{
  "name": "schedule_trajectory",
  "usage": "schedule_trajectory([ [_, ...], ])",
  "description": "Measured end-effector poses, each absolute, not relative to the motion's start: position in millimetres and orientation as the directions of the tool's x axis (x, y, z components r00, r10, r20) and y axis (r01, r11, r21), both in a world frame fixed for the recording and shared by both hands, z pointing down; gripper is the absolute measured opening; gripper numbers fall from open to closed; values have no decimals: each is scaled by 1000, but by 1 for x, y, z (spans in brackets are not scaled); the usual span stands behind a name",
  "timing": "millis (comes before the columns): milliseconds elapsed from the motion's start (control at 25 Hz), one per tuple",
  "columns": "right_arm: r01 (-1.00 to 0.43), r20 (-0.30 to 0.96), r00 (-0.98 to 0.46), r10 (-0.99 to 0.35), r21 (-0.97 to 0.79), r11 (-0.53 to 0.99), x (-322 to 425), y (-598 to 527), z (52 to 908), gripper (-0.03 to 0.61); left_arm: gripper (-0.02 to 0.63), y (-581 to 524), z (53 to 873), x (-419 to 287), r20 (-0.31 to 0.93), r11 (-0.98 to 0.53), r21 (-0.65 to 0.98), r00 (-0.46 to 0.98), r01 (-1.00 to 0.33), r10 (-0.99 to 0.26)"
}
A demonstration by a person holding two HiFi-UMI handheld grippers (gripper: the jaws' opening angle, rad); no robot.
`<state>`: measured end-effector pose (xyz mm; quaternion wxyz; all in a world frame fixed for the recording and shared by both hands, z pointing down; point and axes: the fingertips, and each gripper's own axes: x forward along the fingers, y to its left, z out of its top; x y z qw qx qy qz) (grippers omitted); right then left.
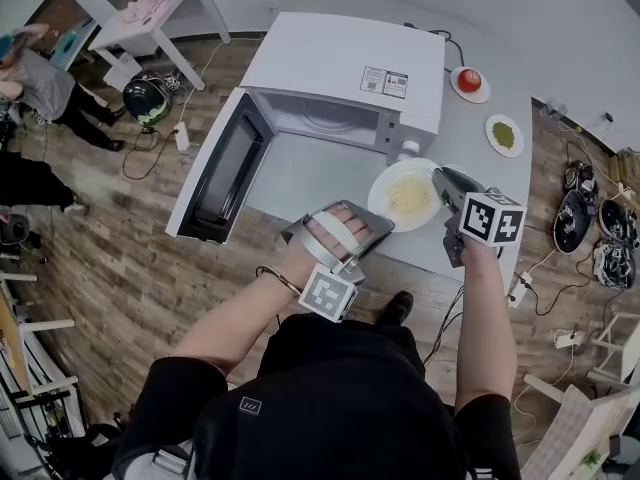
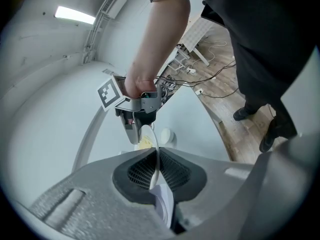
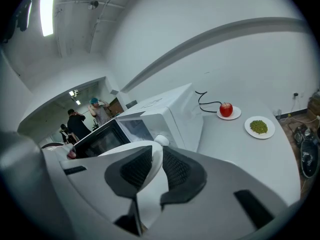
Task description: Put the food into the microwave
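White cup [image 1: 407, 150] between food plate [image 1: 380, 204] and microwave [image 1: 350, 68]; apple plate [image 1: 469, 82], greens plate [image 1: 504, 135] beyond

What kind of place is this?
Probably a lab or test studio, not a home kitchen: a microwave on a plain white table, cables and gear on the floor, another worktable behind.

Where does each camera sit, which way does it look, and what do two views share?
Head view: on the person's head, steeply down at open microwave and plate; both arms, left gripper, right gripper show.
Left gripper view: on the left gripper, along its fingers shut on the plate's rim, toward the right gripper; right arm and torso show.
Right gripper view: on the right gripper, toward the microwave and apple; its fingers show.
Shared: the plate, in all three.
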<state>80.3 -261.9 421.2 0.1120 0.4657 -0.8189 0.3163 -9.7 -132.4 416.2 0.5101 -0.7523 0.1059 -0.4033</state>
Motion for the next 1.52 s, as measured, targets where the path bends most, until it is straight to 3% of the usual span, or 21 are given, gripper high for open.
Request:
schedule_trajectory([
  [760,-786,367,-600,-711,-438,437,-48,-296,377,74,21,-159,379,-127,355,-314,-931,649,184,-673],
  [1520,-775,271,-629,-729,-286,563,-83,-311,359,80,23,-191,406,-166,406,-339,-914,557,224,-725],
])
